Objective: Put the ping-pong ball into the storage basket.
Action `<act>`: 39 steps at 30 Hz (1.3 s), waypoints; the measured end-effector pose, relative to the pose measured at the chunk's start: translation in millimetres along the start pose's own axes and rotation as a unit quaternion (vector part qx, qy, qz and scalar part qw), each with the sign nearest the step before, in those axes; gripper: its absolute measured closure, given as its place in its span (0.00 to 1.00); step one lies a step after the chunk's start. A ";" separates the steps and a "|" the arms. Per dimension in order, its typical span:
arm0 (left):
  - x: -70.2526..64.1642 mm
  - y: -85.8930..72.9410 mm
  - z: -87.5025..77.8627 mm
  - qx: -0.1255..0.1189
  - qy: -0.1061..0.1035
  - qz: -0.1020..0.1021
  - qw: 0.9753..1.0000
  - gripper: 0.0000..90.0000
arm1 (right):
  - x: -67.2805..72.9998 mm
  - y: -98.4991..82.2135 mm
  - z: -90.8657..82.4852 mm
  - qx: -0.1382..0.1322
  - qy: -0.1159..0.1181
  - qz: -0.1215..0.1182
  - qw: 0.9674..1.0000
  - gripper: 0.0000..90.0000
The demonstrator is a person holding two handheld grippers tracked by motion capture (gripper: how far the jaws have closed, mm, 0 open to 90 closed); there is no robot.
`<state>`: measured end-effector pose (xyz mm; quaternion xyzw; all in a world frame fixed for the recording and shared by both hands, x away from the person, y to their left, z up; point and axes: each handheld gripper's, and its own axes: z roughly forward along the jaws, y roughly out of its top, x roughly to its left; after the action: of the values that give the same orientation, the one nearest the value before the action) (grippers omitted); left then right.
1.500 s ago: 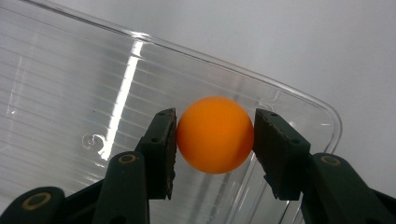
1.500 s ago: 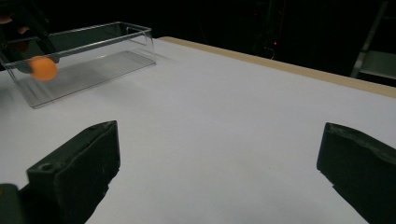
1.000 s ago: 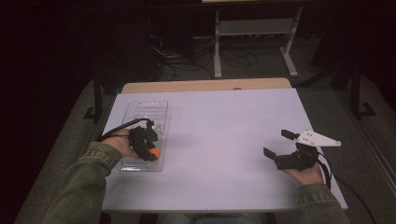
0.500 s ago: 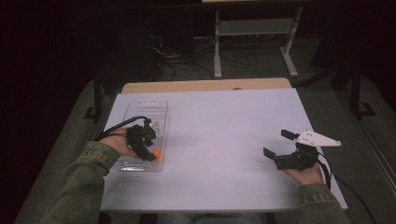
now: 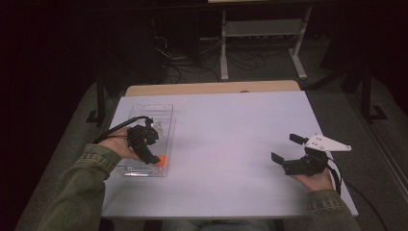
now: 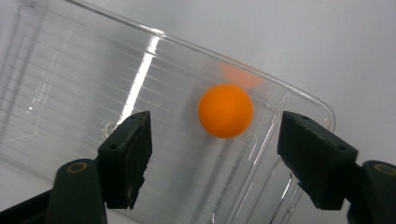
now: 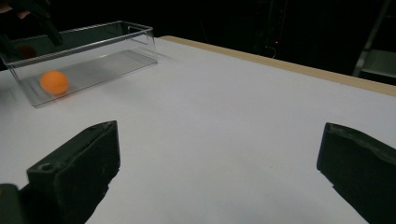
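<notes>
Near the counter's [image 5: 231, 144] left edge, orange ball [image 6: 225, 110] resting loose in the clear tray's [image 5: 166, 115] near corner; left gripper [image 6: 212, 154] spread, jaws just opened, nothing pinched. Best lifted straight up, clear of the tray wall. Right gripper [image 5: 291, 153] spread, idle.

Left gripper [image 5: 153, 155] hovers over the worktop's [image 5: 231, 134] left side, jaws just opened, gripping nothing. Right gripper [image 5: 285, 150] rests at its right side, jaws wide apart.
</notes>
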<state>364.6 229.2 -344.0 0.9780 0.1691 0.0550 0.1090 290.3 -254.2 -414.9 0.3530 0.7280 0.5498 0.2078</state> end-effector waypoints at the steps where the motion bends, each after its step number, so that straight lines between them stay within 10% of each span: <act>1: 0.3 0.1 -1.8 -0.003 -0.001 -0.001 1.000 0.26 | 0.0 0.0 0.0 0.000 0.000 0.000 1.000 0.00; 21: -2.4 0.7 -35.8 -0.087 0.011 -0.021 0.996 0.02 | 0.2 0.3 -1.0 -0.002 -0.001 0.001 1.000 0.00; 39: -6.6 -19.4 -59.9 -0.183 0.053 -0.047 0.981 0.00 | 0.0 0.3 -1.3 -0.003 -0.004 0.002 1.000 0.00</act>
<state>343.6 256.4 -290.9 0.9283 0.2073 0.1320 0.2791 289.5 -255.1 -414.2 0.3561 0.7249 0.5507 0.2108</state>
